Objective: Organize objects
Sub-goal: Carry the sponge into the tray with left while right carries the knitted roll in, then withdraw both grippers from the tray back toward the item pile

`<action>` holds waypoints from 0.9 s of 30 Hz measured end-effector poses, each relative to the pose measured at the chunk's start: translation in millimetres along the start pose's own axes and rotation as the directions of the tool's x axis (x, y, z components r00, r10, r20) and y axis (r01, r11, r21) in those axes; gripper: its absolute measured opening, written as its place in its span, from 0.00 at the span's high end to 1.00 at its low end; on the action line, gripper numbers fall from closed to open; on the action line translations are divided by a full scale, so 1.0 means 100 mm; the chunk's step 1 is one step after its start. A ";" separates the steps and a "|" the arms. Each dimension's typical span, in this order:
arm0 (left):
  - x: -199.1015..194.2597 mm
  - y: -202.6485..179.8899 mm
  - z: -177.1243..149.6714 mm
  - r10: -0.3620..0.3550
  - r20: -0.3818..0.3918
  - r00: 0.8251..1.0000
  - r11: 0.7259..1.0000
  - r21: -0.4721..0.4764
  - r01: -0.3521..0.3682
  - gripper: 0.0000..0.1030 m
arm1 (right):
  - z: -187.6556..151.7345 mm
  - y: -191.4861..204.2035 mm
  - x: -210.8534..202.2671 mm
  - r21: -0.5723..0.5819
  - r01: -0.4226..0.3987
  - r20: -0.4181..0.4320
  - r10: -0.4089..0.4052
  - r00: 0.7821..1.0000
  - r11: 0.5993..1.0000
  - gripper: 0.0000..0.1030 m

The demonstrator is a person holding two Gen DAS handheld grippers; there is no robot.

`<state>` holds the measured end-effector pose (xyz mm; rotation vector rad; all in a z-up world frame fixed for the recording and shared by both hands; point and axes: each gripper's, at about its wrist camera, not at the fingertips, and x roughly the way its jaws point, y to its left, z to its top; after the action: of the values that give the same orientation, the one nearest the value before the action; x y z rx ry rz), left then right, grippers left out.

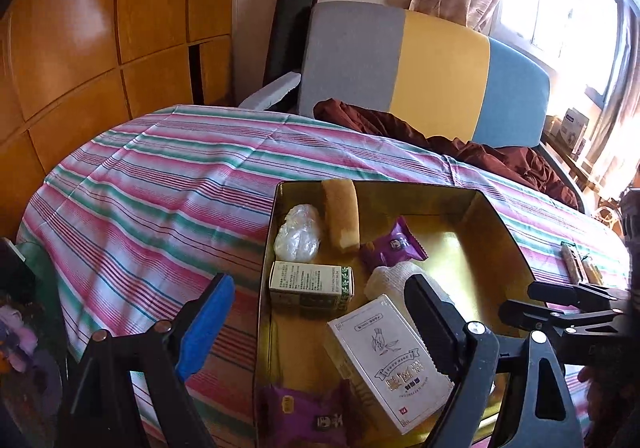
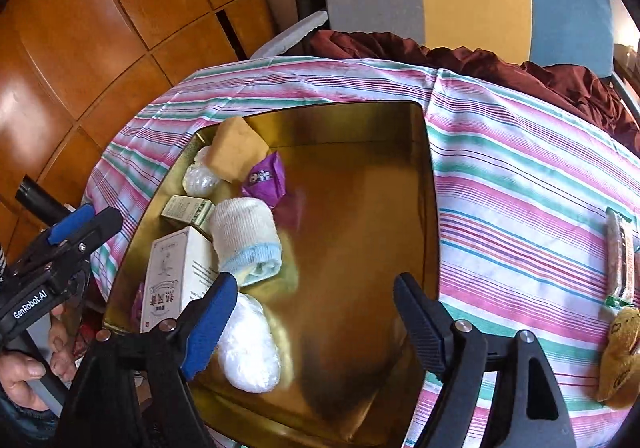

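Observation:
A gold tin tray stands on the striped tablecloth. It holds a sponge cake, a white wrapped ball, a small green-and-white box, a purple packet, a rolled white sock, a white printed box and a second purple packet. My left gripper hangs open over the tray's near left part. Above the tray floor my right gripper is open, with a second white wrapped ball lying loose beside its blue finger.
A wrapped snack bar and a brown packet lie on the cloth to the right of the tray. Behind the table are a grey, yellow and blue chair back and a maroon cloth. A wooden wardrobe fills the left.

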<state>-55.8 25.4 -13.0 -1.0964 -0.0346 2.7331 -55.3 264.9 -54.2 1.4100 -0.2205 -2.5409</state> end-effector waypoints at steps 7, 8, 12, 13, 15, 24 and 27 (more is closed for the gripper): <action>-0.11 -0.09 -0.04 0.017 0.033 0.999 1.000 0.015 -0.018 0.14 | -0.08 0.06 -0.11 -0.044 0.100 0.056 -0.097 0.994 0.994 0.19; -0.13 -0.11 -0.04 0.017 0.039 0.999 1.000 0.018 -0.018 0.13 | -0.08 0.06 -0.14 -0.049 0.109 0.067 -0.106 0.992 0.993 0.19; -0.20 -0.16 -0.05 0.015 0.055 0.998 0.999 0.034 -0.017 0.12 | -0.10 0.01 -0.25 -0.044 0.152 0.102 -0.147 0.984 0.987 0.19; -0.20 -0.18 -0.05 0.012 0.057 0.998 0.999 0.036 -0.014 0.12 | -0.10 -0.02 -0.29 -0.041 0.161 0.111 -0.156 0.982 0.986 0.19; -0.23 -0.21 -0.05 0.006 0.059 0.998 0.999 0.041 -0.008 0.12 | -0.12 -0.08 -0.34 -0.037 0.183 0.123 -0.178 0.976 0.982 0.19; -0.25 -0.42 -0.07 -0.025 0.055 0.998 0.996 0.091 0.020 0.12 | -0.18 -0.48 -0.49 0.000 0.284 0.117 -0.282 0.952 0.959 0.19; -0.25 -0.49 -0.08 -0.037 0.046 0.998 0.994 0.108 0.032 0.12 | -0.20 -0.68 -0.55 0.021 0.322 0.109 -0.322 0.940 0.947 0.19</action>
<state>-24.6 68.8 2.7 -0.9919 0.0842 2.6963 -18.3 344.3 -36.1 1.4064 -0.0104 -2.8869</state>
